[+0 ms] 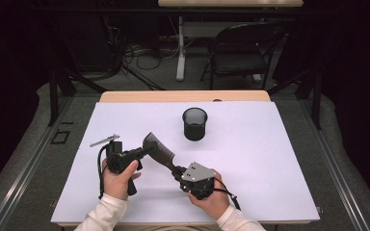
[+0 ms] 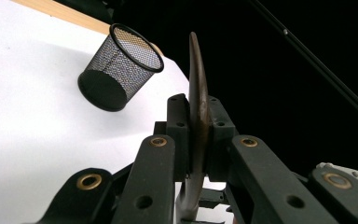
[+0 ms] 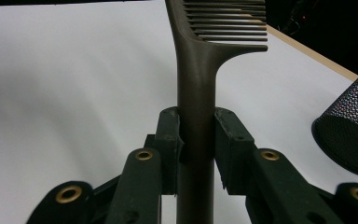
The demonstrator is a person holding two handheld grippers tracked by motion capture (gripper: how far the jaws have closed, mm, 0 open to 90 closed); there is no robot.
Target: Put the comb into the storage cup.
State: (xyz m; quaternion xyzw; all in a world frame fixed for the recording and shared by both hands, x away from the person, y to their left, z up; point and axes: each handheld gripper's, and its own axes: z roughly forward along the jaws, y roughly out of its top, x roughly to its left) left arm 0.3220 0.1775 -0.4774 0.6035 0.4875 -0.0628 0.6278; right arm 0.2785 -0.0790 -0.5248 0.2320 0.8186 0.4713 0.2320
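Right hand-held gripper point(image 3: 196, 140): closest to the lens in the right gripper view, its jaws are clamped on the handle of the comb point(image 3: 200, 70), one pad on each side, with the handle running straight up between them.
Left hand-held gripper point(image 2: 198, 135): also closed on the comb point(image 2: 196, 93), pinching the thin blade edge-on, so both grippers have it at once!
Comb: a dark, wide-toothed one, held up off the worktop point(image 1: 270, 159) between the two hands; in the high view the comb point(image 1: 159, 150) spans from the left hand-held gripper point(image 1: 142, 152) at its toothed end down to the right hand-held gripper point(image 1: 177, 172) at its handle.
Teeth point(image 3: 228, 21): they fan out to one side above the right gripper's pads, clean and free.
Mesh cup point(image 1: 194, 123): a black wire pen holder stands upright farther back on the white worktop, well apart from the comb, and it looks empty from above.
Done so far: the comb is lifted and securely shared by both grippers.
Left to do: my read is that one hand-held gripper has to let go, then the other carries the comb over and stands it in the mesh cup; none of that has started yet.
Watch for: a tall comb may tip the light cup.
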